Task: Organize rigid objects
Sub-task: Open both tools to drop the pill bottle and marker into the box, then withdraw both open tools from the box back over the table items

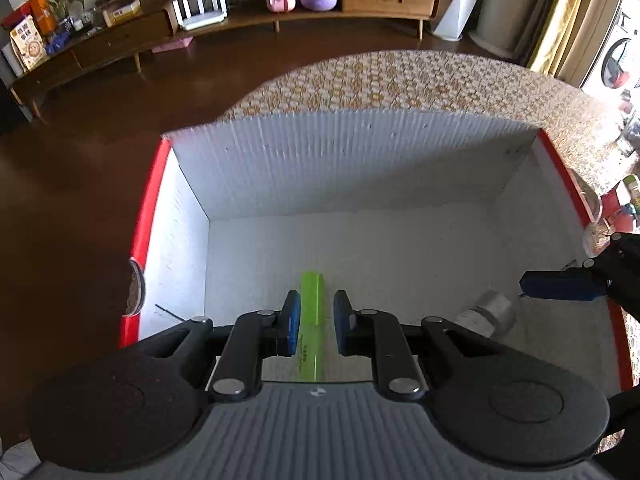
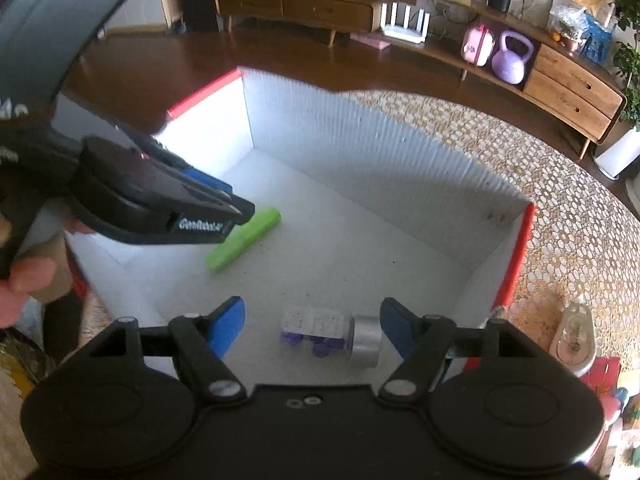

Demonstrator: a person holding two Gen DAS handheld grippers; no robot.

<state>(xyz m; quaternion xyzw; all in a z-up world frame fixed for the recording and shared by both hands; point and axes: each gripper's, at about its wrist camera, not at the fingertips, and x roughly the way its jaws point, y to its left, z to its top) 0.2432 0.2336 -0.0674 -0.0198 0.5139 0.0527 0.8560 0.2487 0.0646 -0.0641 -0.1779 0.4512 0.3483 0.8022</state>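
Left gripper [image 1: 317, 302] is pressed together, empty; right gripper [image 2: 313, 307] is spread. One lime-green bar [image 2: 244, 240] and one clear, silver-capped vial [image 2: 320, 330] lie in the white box [image 2: 360, 140].

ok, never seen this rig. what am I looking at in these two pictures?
No robot: a person holds a two-finger gripper in each hand, each with a fisheye camera looking along its jaws. First picture is from the left gripper, second from the right gripper. Both hang over a white box on a patterned tablecloth. Inside lie a green bar and a clear bottle with a silver cap. Left jaws are nearly shut above the bar, right jaws open over the bottle; nothing looks gripped.
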